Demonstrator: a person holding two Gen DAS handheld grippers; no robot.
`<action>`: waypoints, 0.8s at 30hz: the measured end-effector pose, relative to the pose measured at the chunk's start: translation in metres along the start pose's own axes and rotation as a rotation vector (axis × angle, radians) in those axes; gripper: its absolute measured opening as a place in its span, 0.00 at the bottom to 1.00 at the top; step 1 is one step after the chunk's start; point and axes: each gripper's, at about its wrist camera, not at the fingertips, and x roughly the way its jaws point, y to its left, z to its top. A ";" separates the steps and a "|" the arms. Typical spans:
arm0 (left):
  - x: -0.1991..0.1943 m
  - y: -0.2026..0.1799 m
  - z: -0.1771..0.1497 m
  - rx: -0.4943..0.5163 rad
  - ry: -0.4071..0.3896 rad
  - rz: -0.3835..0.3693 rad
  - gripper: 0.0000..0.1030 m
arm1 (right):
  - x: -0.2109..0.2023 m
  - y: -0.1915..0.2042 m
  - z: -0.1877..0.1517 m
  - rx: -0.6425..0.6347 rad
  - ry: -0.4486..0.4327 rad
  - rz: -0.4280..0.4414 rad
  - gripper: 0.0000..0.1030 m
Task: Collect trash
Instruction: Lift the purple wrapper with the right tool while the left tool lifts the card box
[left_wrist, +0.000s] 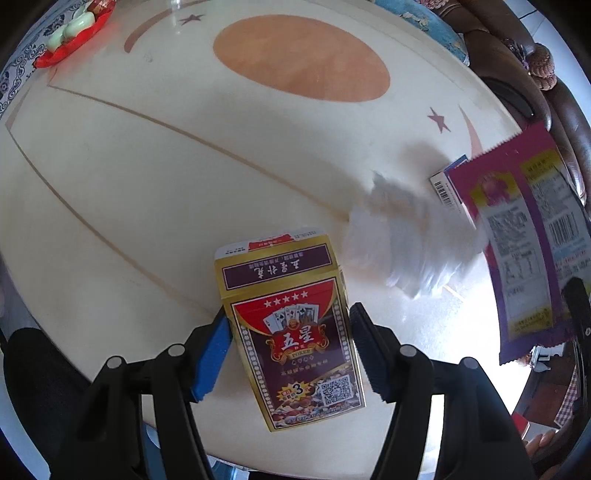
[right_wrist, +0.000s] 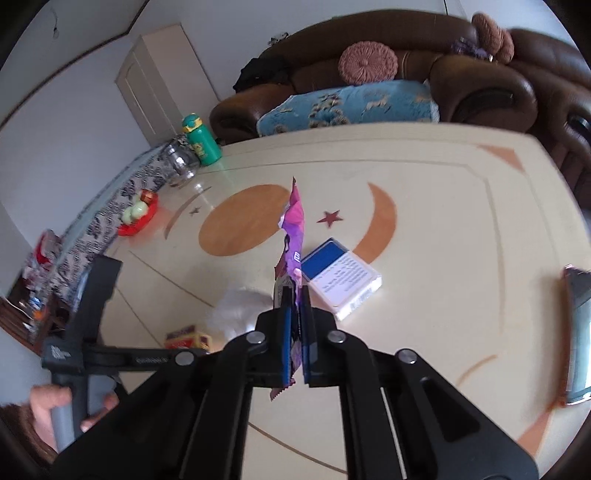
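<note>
A red and gold playing-card box (left_wrist: 291, 332) stands tilted between the fingers of my left gripper (left_wrist: 288, 312), whose pads touch both of its long sides. The right wrist view shows the same box (right_wrist: 186, 338) low over the cream table (right_wrist: 443, 221). My right gripper (right_wrist: 295, 291) is shut on a purple snack wrapper (right_wrist: 293, 221), held up edge-on above the table. In the left wrist view the wrapper (left_wrist: 524, 240) hangs at the right. A crumpled white tissue (left_wrist: 399, 240) lies on the table between the two grippers, beside a blue and white box (right_wrist: 340, 277).
A red tray (right_wrist: 138, 218) with pale green items, a glass jar (right_wrist: 179, 166) and a green bottle (right_wrist: 201, 140) stand along the far left edge. A dark flat device (right_wrist: 578, 332) lies at the right edge. A brown sofa (right_wrist: 480, 85) runs behind the table. A person's hand (right_wrist: 48, 402) grips the left handle.
</note>
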 end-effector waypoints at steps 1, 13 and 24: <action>-0.002 0.000 -0.002 0.004 0.002 -0.003 0.60 | -0.002 0.002 0.000 -0.005 -0.001 -0.009 0.06; -0.019 -0.003 -0.007 0.046 -0.022 -0.031 0.59 | -0.023 0.035 -0.011 -0.086 -0.005 -0.091 0.06; -0.047 -0.004 -0.015 0.108 -0.065 -0.062 0.59 | -0.056 0.050 -0.009 -0.114 -0.039 -0.133 0.06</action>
